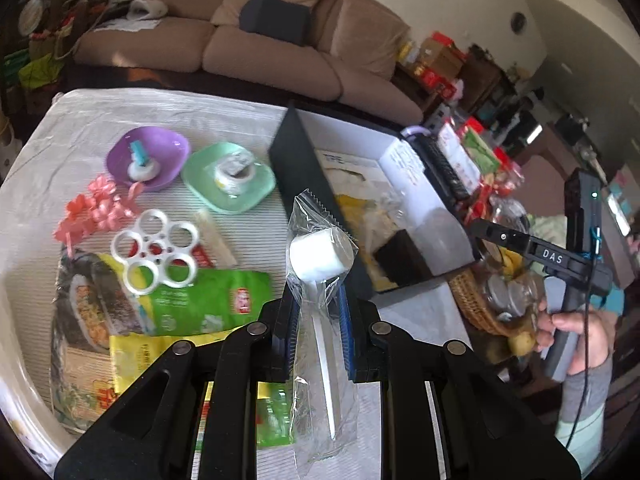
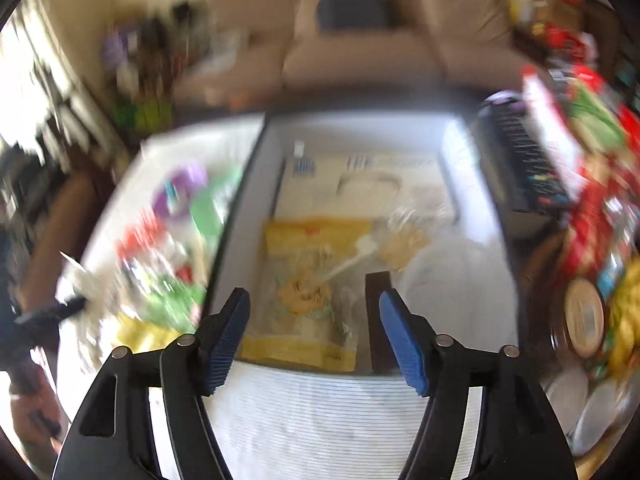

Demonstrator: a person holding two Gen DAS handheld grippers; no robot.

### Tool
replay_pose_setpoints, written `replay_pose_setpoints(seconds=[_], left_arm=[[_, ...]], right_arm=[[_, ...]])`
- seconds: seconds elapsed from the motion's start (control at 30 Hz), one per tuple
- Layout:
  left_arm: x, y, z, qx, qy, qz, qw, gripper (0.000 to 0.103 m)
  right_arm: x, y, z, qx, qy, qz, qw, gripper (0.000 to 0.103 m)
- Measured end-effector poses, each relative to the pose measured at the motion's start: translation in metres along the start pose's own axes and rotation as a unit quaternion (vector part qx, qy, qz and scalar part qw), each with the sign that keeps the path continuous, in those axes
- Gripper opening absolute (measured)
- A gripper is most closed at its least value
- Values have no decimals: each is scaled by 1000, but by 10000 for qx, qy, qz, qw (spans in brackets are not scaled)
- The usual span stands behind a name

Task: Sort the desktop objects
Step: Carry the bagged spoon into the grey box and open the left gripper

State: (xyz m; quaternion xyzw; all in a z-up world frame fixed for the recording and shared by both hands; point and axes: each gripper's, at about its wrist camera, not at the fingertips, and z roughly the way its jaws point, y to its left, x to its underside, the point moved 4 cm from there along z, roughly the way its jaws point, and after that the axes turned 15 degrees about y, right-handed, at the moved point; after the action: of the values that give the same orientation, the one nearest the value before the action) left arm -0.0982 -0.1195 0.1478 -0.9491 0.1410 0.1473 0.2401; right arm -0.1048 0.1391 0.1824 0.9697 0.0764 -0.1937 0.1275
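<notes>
The tabletop (image 1: pixel 248 240) is covered by a pale cloth with fine ribbed stripes. Lying directly on it: a purple dish (image 1: pixel 147 158) and, just beside it, a mint-green dish (image 1: pixel 229 182), each holding a small roll; a pink flower garland (image 1: pixel 94 210); a white plastic ring holder (image 1: pixel 154 250) partly over a green snack packet (image 1: pixel 200 300); a yellow packet (image 1: pixel 148 356) overlapping a large printed food bag (image 1: pixel 80 320); a slim pale stick (image 1: pixel 216 236). To the right stands an open black-walled box (image 1: pixel 298 168) with a white interior, holding packets.
</notes>
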Motion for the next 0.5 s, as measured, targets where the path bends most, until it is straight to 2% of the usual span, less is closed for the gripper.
replay_pose_setpoints(seconds=[0.17, 0.27, 0.4, 0.5], left_arm=[[-54, -76, 52, 196, 662, 326, 9971, 17], [-86, -106, 97, 199, 1151, 401, 9923, 17], [-121, -121, 163, -294, 1703, 518, 9836, 17], [-135, -118, 208, -766, 2184, 699, 9703, 17]], right_arm=[[31, -24, -21, -355, -879, 658, 9933, 72], [44, -40, -29, -422, -1118, 724, 9902, 72], [39, -53, -37, -326, -1203, 591, 9904, 72], [41, -73, -38, -540, -1285, 672, 9880, 72]])
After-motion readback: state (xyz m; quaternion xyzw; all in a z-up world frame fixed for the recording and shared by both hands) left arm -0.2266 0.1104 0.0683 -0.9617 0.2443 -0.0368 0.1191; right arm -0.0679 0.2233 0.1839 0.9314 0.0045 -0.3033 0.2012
